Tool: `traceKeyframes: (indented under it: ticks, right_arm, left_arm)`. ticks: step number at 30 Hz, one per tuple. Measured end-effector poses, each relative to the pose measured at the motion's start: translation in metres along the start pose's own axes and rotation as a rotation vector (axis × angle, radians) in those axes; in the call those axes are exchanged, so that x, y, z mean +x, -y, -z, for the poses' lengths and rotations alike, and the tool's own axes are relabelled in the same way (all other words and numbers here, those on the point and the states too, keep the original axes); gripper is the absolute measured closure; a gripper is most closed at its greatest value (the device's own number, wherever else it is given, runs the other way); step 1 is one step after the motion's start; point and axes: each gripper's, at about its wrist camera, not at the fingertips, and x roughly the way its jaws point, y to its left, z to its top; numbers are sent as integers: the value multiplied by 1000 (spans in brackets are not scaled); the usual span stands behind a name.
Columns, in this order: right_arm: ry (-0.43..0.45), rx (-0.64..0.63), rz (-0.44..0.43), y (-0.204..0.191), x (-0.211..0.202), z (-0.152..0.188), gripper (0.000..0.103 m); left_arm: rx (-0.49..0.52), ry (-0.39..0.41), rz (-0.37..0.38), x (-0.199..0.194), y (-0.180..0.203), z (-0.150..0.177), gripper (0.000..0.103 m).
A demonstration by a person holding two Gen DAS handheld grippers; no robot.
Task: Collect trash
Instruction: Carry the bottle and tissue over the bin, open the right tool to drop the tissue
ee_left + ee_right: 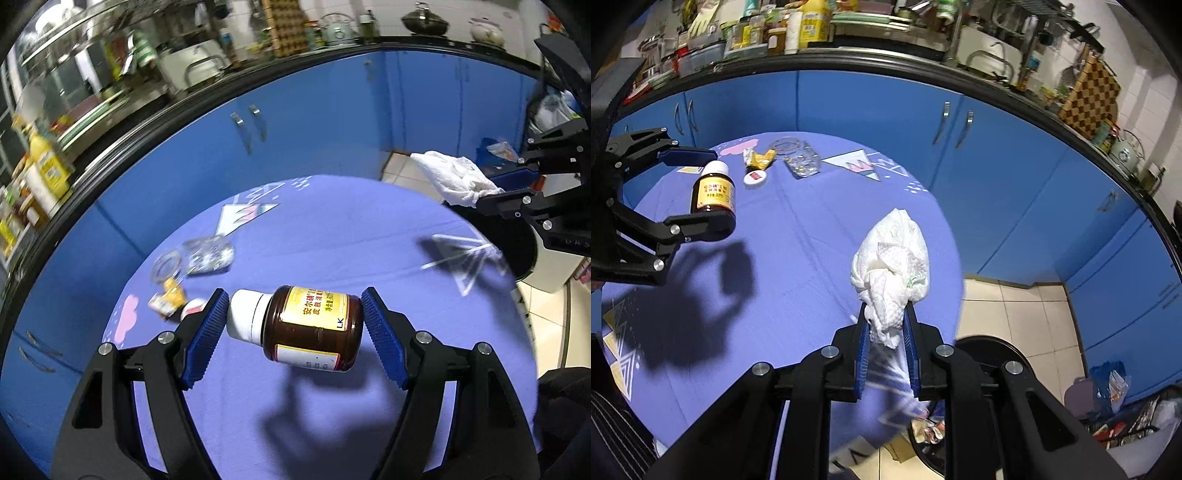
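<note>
Left fingers (293, 325) clamping brown bottle (314, 328), right fingers (888, 332) pinching crumpled tissue (892, 258), bin (960, 424) only in right view

A: What's hard to see?
B: The clear bag (210, 254) and yellow wrapper (170, 297) near the table's (332, 229) far left edge look smeared. The left gripper's finger (205, 332) hides part of a white lid (194, 306).
A: And the bin (990, 354)?
B: The right gripper (886, 317) covers most of it, so I can't tell what's inside.
</note>
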Motion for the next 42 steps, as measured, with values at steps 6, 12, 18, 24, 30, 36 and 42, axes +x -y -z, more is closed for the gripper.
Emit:
traceKeyframes:
  ticks: [6, 12, 18, 24, 30, 36, 42]
  right_arm:
    - [24, 39, 55, 29, -24, 21, 86]
    - [47, 95, 109, 60, -46, 40, 86]
    - [62, 144, 144, 85, -59, 55, 83]
    - [85, 196, 169, 107, -68, 65, 83]
    - [100, 226, 188, 123, -75, 76, 83]
    - [98, 245, 191, 137, -75, 85, 83]
    - [106, 266, 195, 142, -71, 89, 83]
  left_arm:
    - [61, 20, 30, 0, 39, -26, 30]
    - [115, 53, 67, -2, 80, -54, 30]
    - [153, 74, 89, -2, 111, -78, 30]
    - [172, 87, 112, 1, 135, -99, 30]
    - [203, 101, 127, 3, 159, -117, 30]
    - [216, 106, 142, 8, 175, -129, 30]
    - [234, 103, 151, 13, 190, -135, 30]
